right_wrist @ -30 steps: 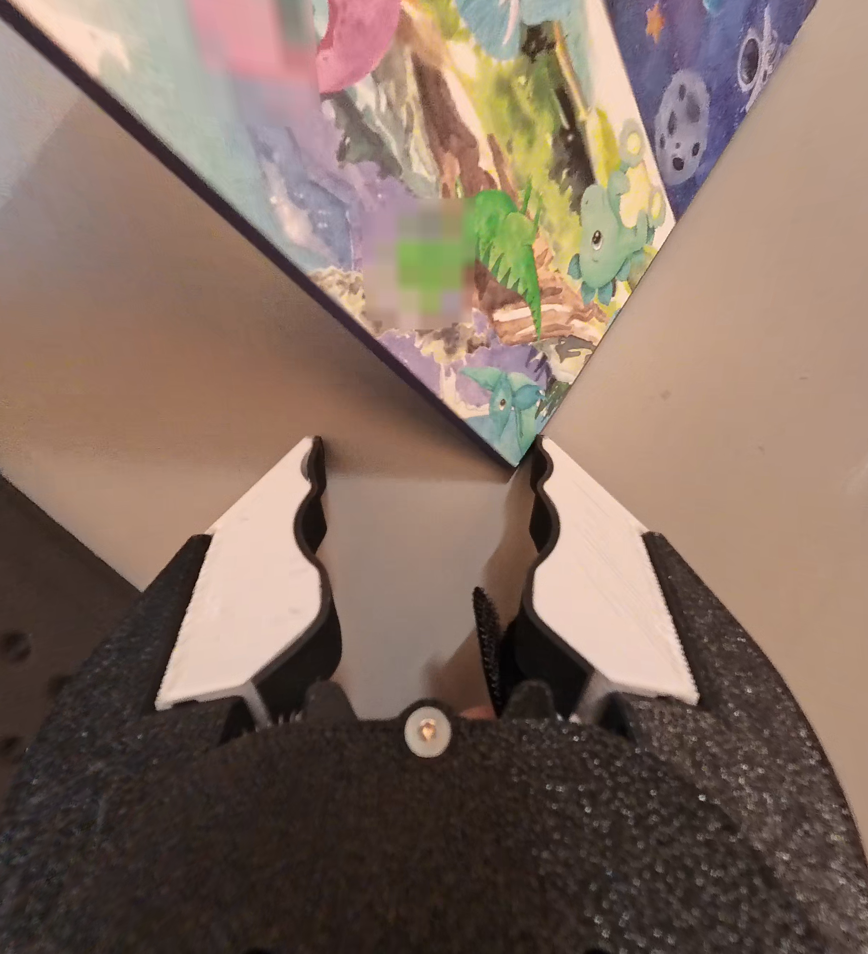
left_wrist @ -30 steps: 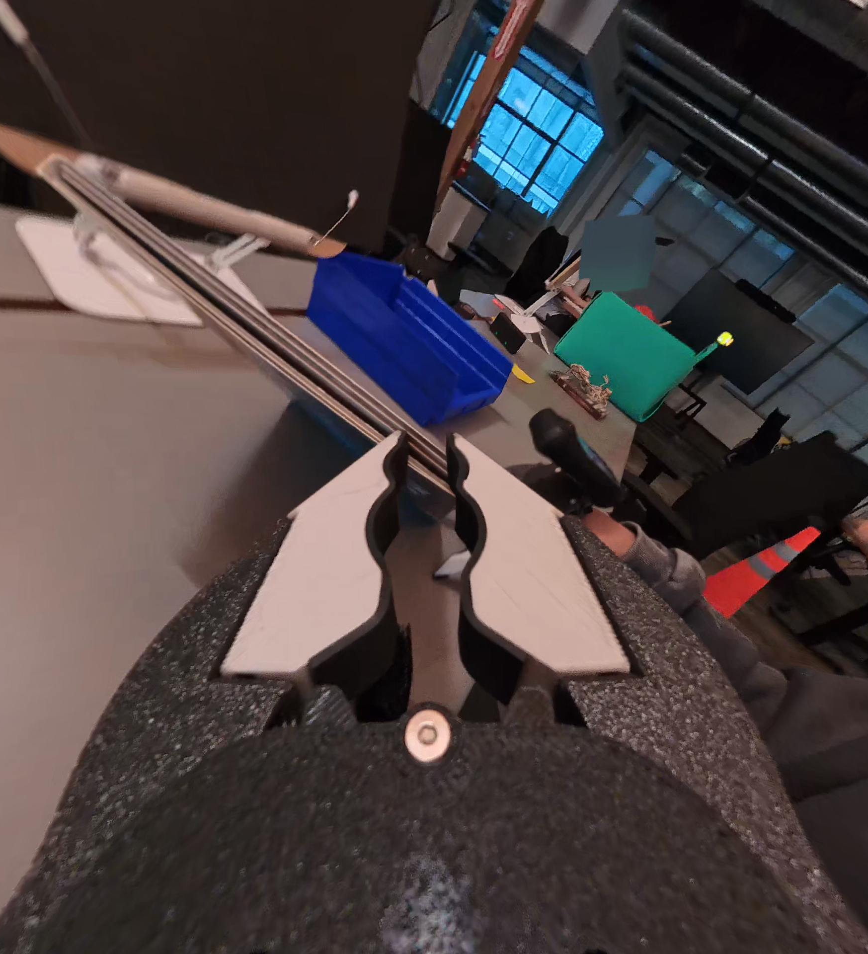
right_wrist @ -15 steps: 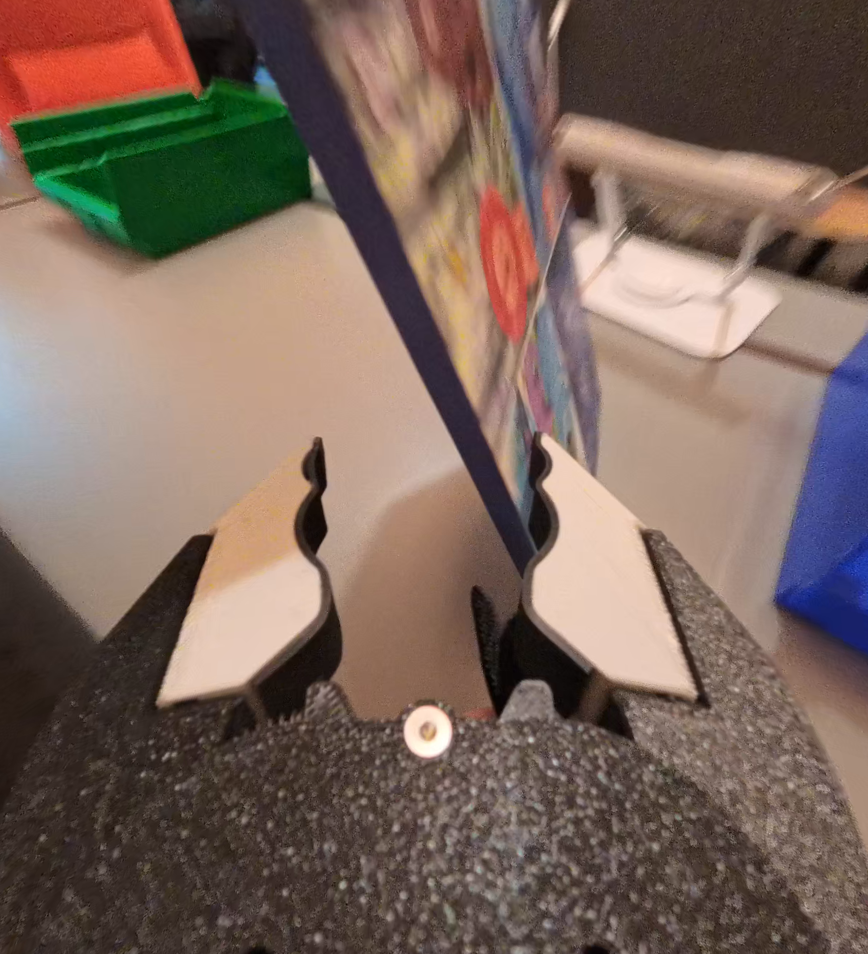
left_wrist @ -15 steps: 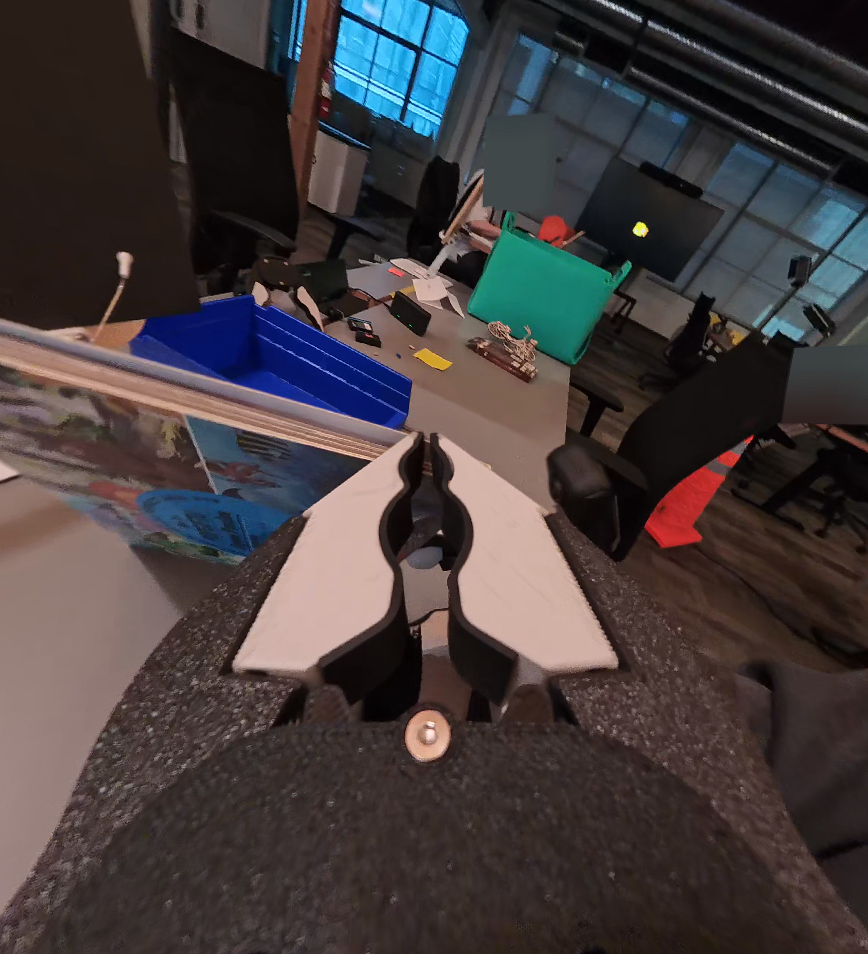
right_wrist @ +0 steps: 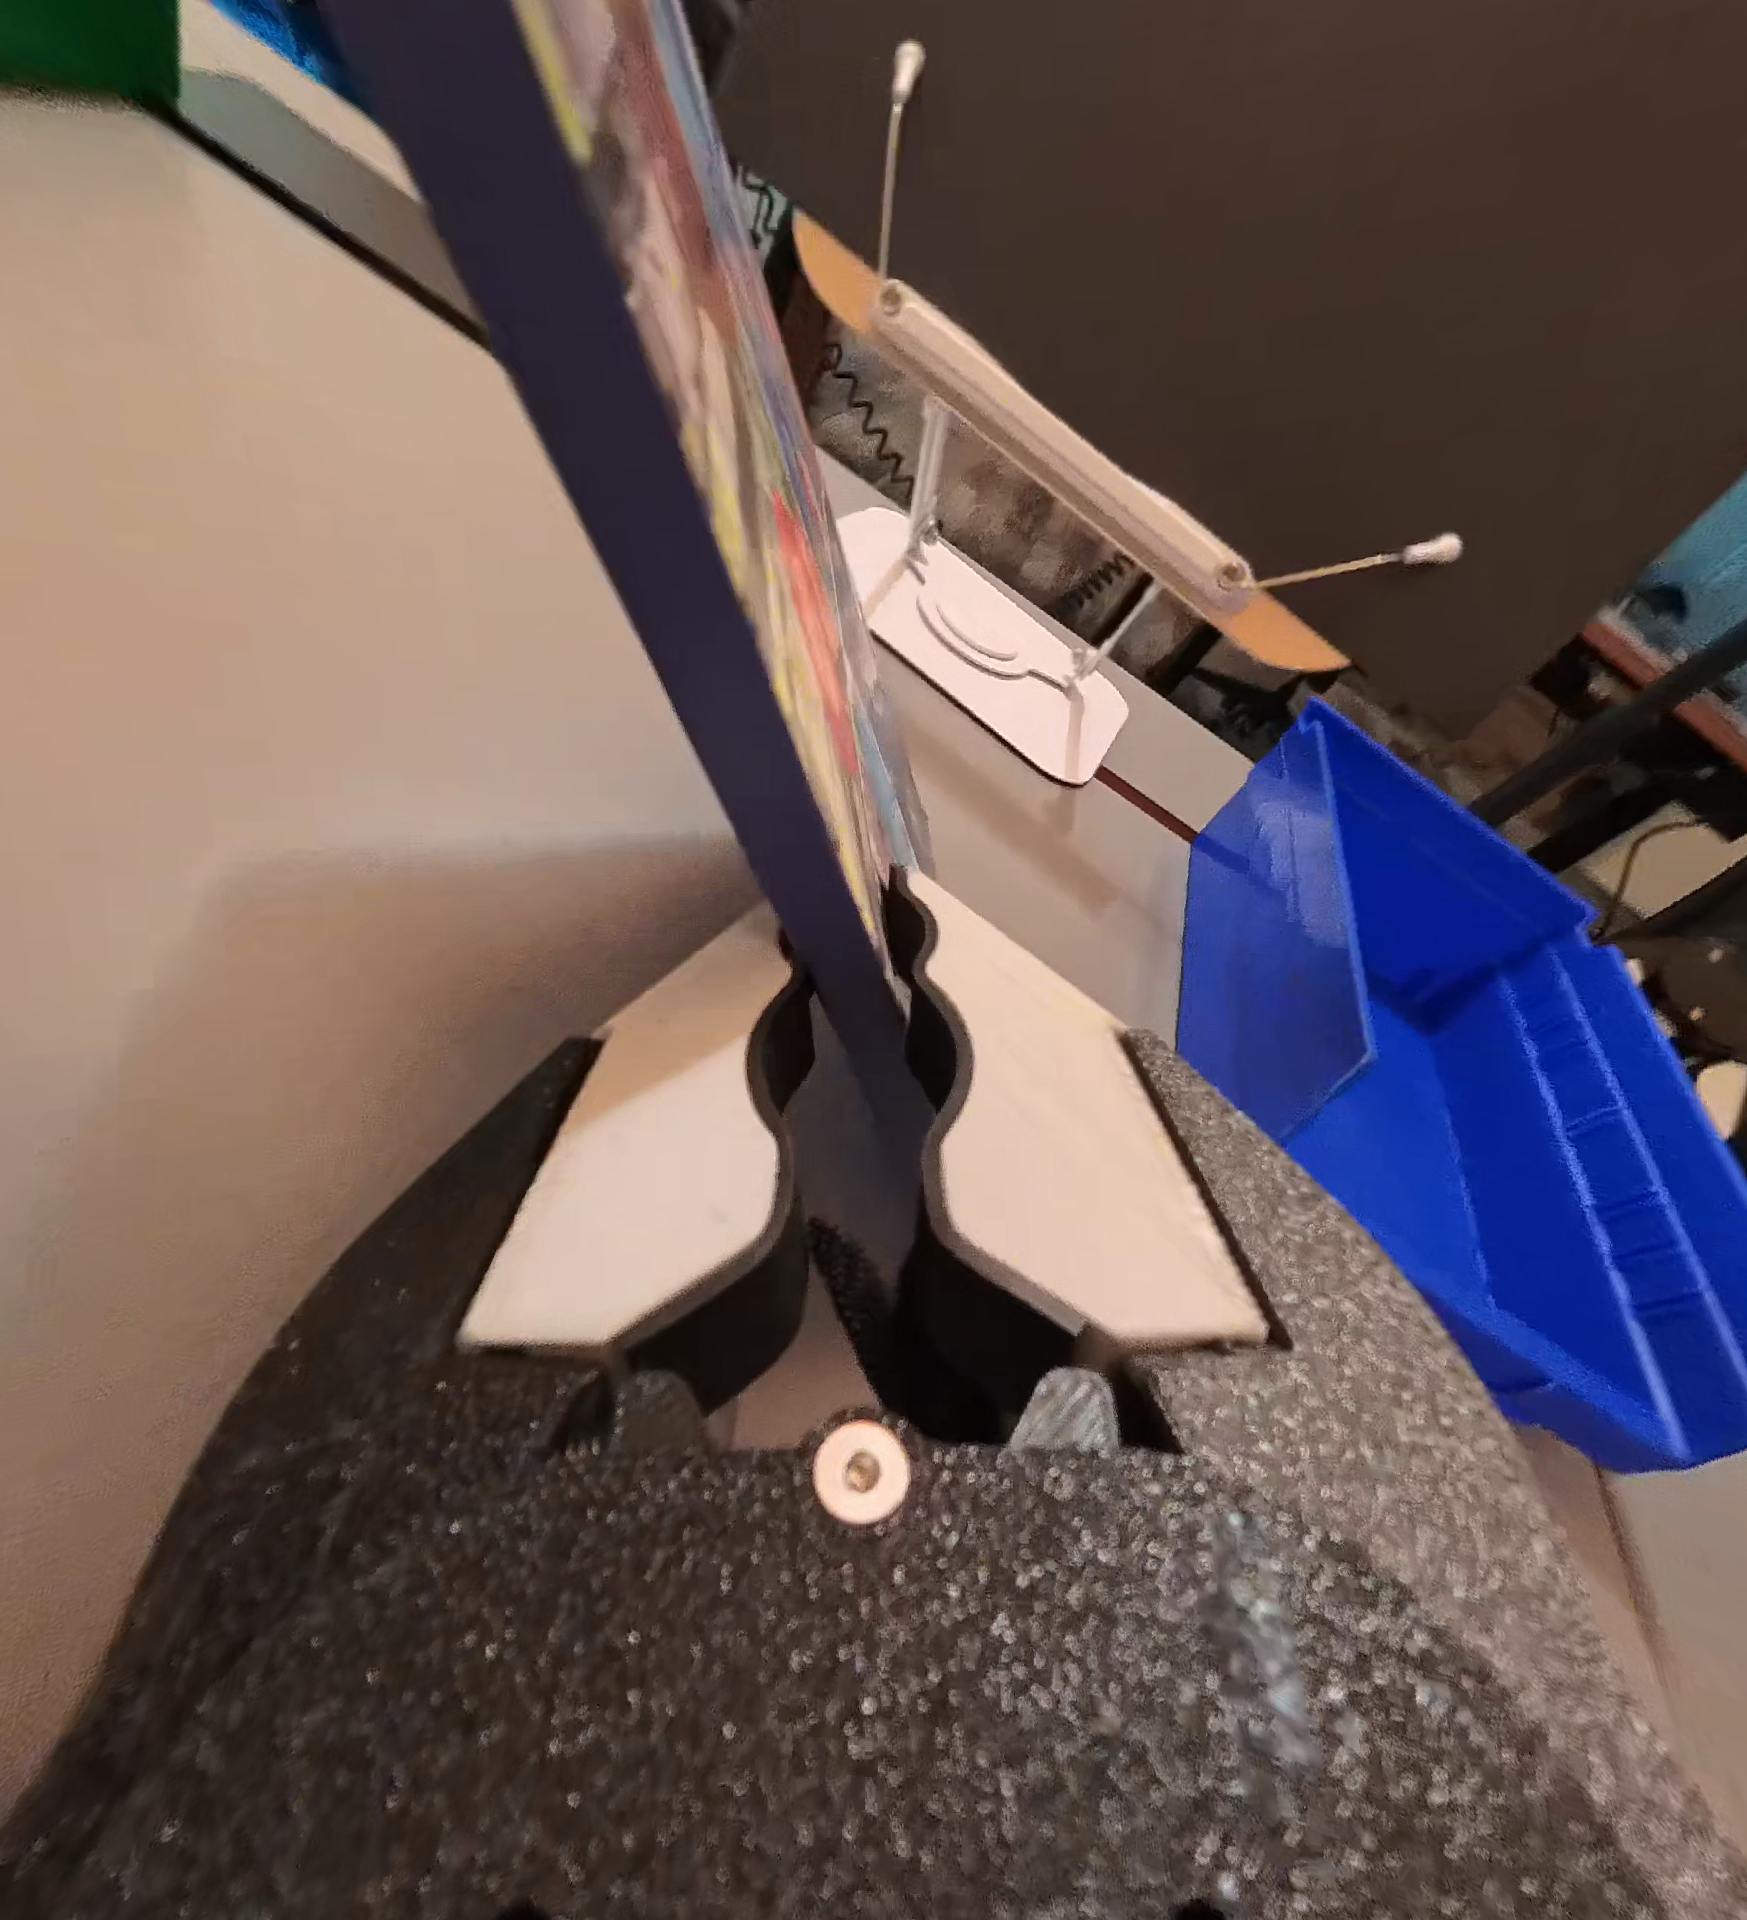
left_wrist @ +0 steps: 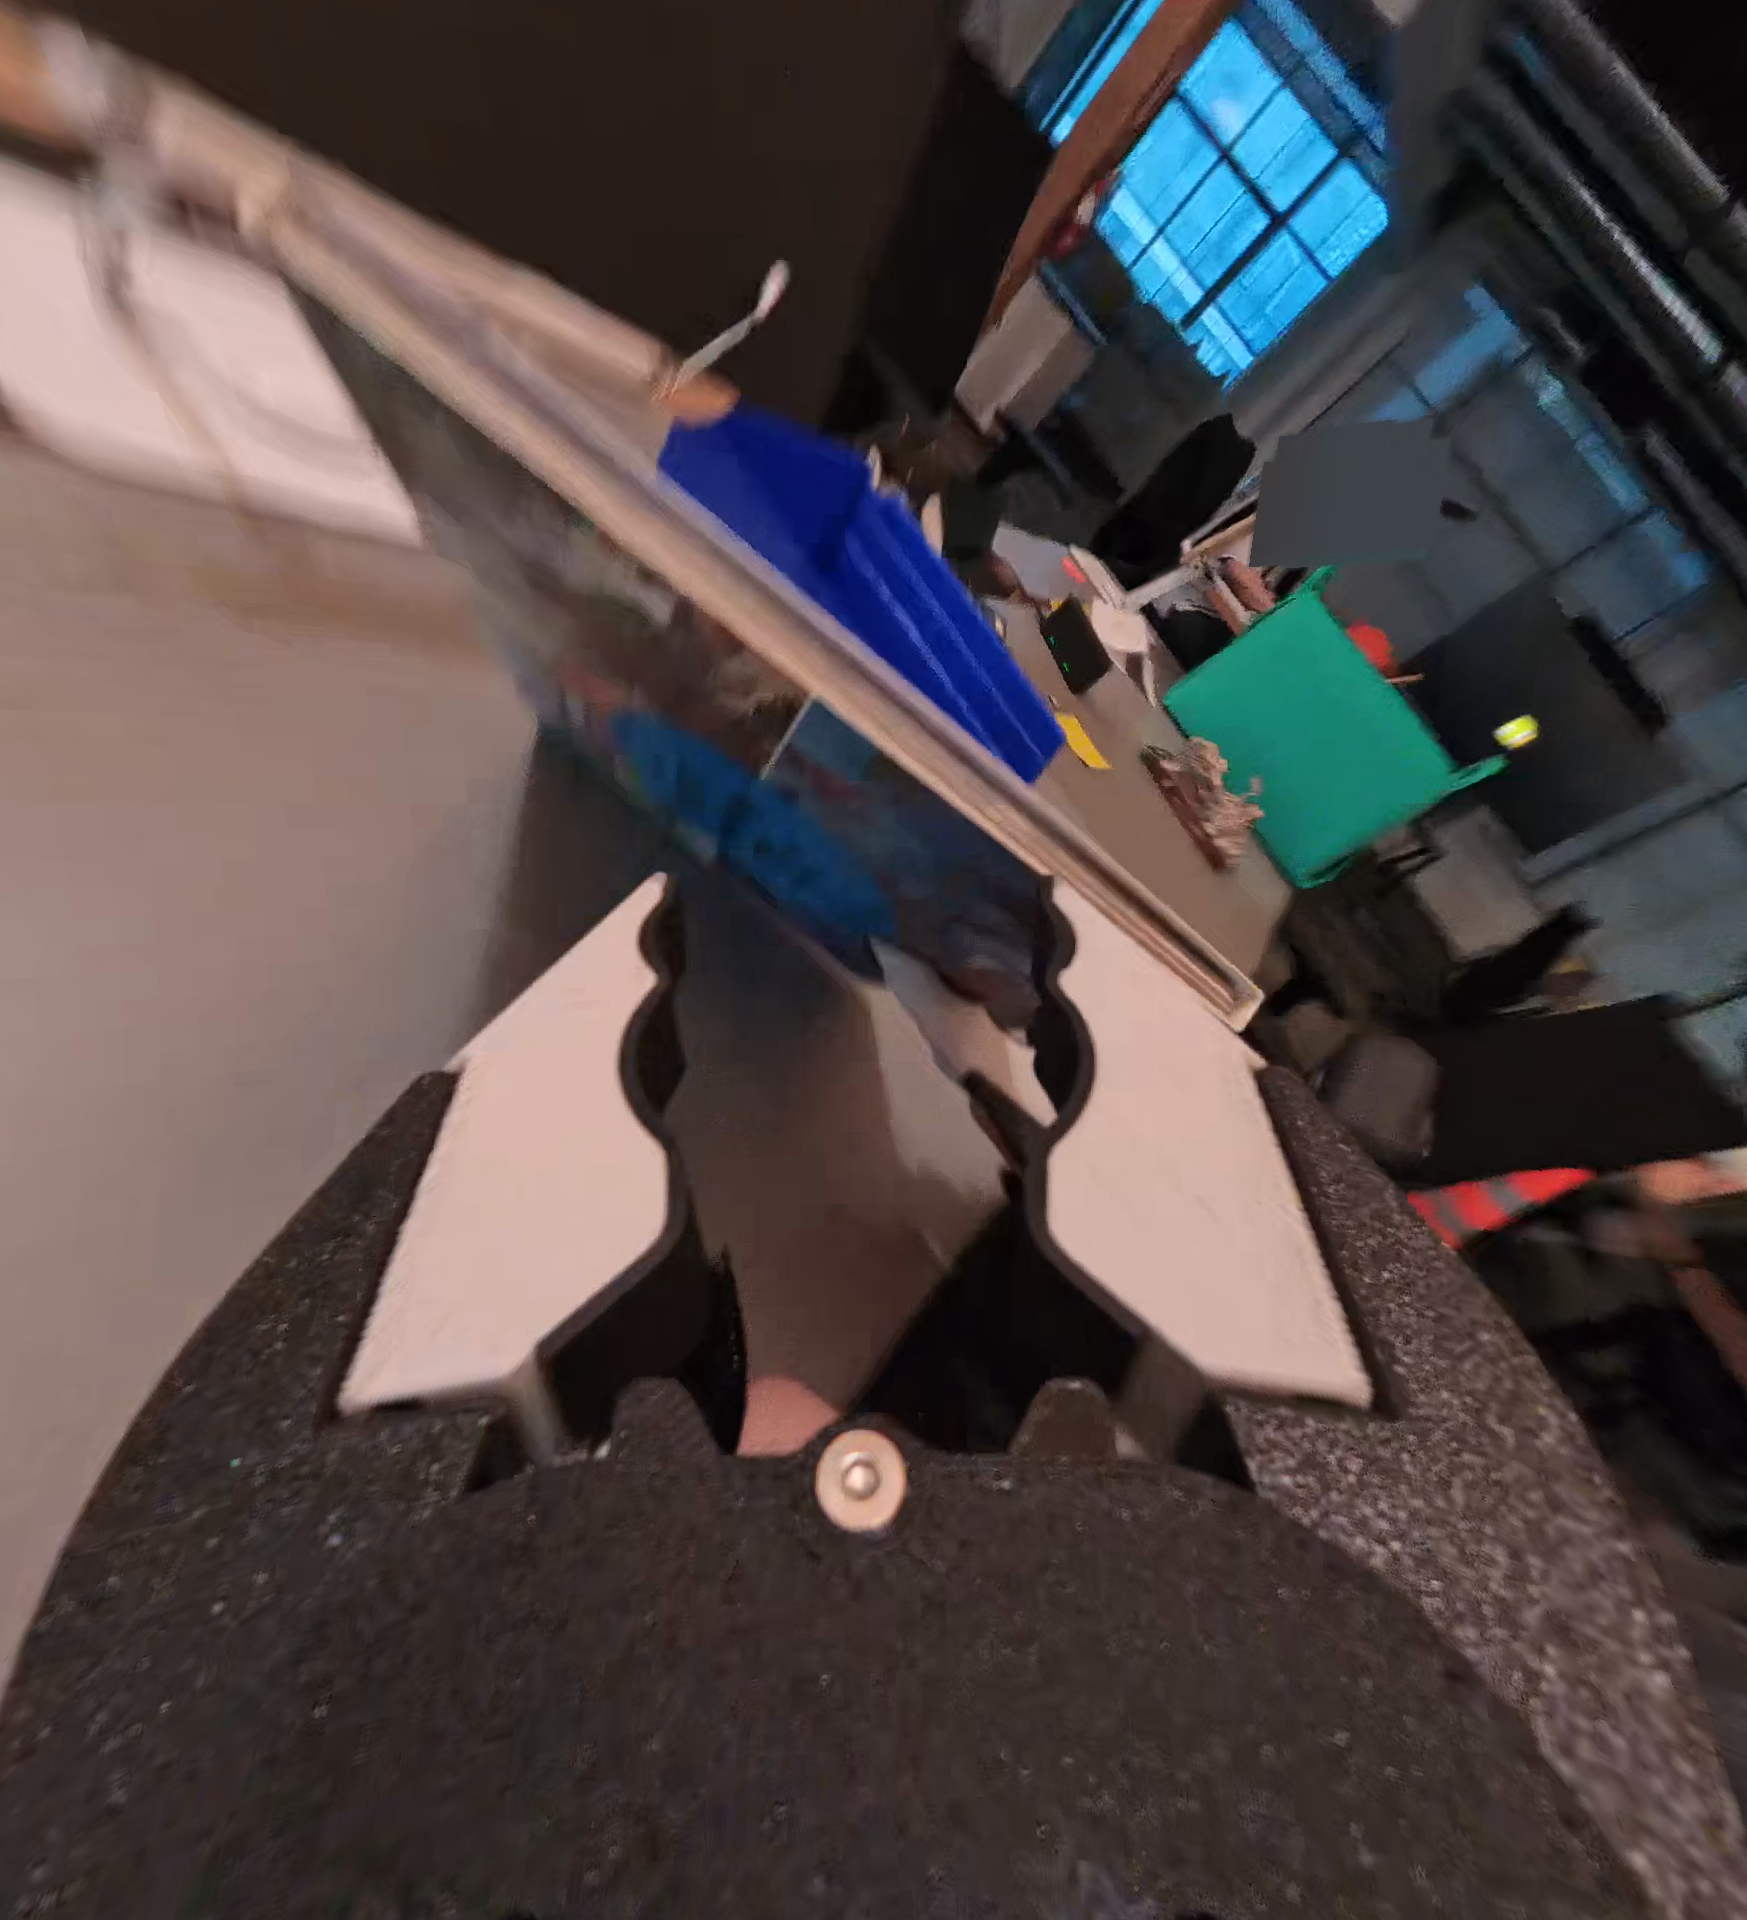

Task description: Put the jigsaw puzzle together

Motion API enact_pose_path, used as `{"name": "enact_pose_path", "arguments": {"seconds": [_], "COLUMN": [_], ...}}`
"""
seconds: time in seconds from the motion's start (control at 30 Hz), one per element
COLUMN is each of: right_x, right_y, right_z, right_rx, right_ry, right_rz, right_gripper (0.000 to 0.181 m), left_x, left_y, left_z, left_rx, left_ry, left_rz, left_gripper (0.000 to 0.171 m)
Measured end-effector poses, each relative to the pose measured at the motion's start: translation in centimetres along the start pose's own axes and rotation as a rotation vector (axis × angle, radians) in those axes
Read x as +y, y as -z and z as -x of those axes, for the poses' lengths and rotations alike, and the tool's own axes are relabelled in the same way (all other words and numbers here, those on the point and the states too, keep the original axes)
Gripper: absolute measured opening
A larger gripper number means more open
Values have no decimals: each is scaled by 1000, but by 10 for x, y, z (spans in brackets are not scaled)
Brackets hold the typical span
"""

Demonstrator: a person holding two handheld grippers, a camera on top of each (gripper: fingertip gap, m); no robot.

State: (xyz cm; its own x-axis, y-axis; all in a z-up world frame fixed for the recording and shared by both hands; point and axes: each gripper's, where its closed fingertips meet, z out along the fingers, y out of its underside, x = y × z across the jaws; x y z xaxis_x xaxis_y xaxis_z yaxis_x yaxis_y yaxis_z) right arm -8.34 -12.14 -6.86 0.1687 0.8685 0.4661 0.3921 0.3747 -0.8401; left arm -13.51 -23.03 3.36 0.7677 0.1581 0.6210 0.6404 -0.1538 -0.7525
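**Puzzle board lifted on edge, pieces not yet out**

Right gripper (right_wrist: 848,935): clamped on the corner of the puzzle board (right_wrist: 578,343), which stands steeply tilted above the table (right_wrist: 173,623). Left gripper (left_wrist: 853,940): fingers apart, board (left_wrist: 661,665) just ahead, no grip. Blue bin (right_wrist: 1534,1101) near the table's right edge; white stand (right_wrist: 994,644) beyond. Judgement: still the set-up step. Next calls for laying the board flat mid-table without spilling pieces.

Open tabletop (right_wrist: 225,644): we find bare grey surface across the left of the right wrist frame. Obstacles there: the tilted puzzle board (right_wrist: 640,582) rising through the centre; a white stand (right_wrist: 994,665) behind it at mid-frame; a blue bin (right_wrist: 1534,1122) at right, near the table edge.
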Motion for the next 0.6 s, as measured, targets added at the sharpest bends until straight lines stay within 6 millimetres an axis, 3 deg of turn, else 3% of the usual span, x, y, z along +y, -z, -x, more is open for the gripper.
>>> {"name": "enact_pose_path", "arguments": {"seconds": [0.07, 0.13, 0.2, 0.27, 0.33, 0.43, 0.47, 0.53, 0.6], "right_x": [-2, -4, -6, -7, -5, -3, -2, -1, -2], "right_y": [-1, -1, 1, 4, 5, 5, 5, 4, 4], "right_z": [15, 28, 41, 49, 59, 67, 69, 71, 71], "right_rx": [5, 29, 50, 94, 84, 106, 96, 50, 73], "right_ry": [92, 207, 314, 427, 412, 478, 445, 334, 412], "right_rz": [14, 21, 28, 47, 56, 72, 73, 75, 78], "right_gripper": [11, 10, 8, 8, 10, 7, 8, 14, 16], "left_x": [28, 40, 42, 44, 51, 66, 71, 76, 76], "left_y": [10, 18, 25, 34, 45, 58, 65, 85, 98], "left_z": [21, 34, 42, 47, 54, 67, 69, 71, 75], "left_rx": [59, 124, 158, 168, 143, 125, 143, 231, 301], "left_ry": [209, 356, 417, 452, 455, 499, 526, 569, 652], "left_rz": [93, 140, 144, 166, 210, 261, 267, 229, 161], "left_gripper": [64, 63, 63, 49, 38, 35, 35, 59, 69]}}
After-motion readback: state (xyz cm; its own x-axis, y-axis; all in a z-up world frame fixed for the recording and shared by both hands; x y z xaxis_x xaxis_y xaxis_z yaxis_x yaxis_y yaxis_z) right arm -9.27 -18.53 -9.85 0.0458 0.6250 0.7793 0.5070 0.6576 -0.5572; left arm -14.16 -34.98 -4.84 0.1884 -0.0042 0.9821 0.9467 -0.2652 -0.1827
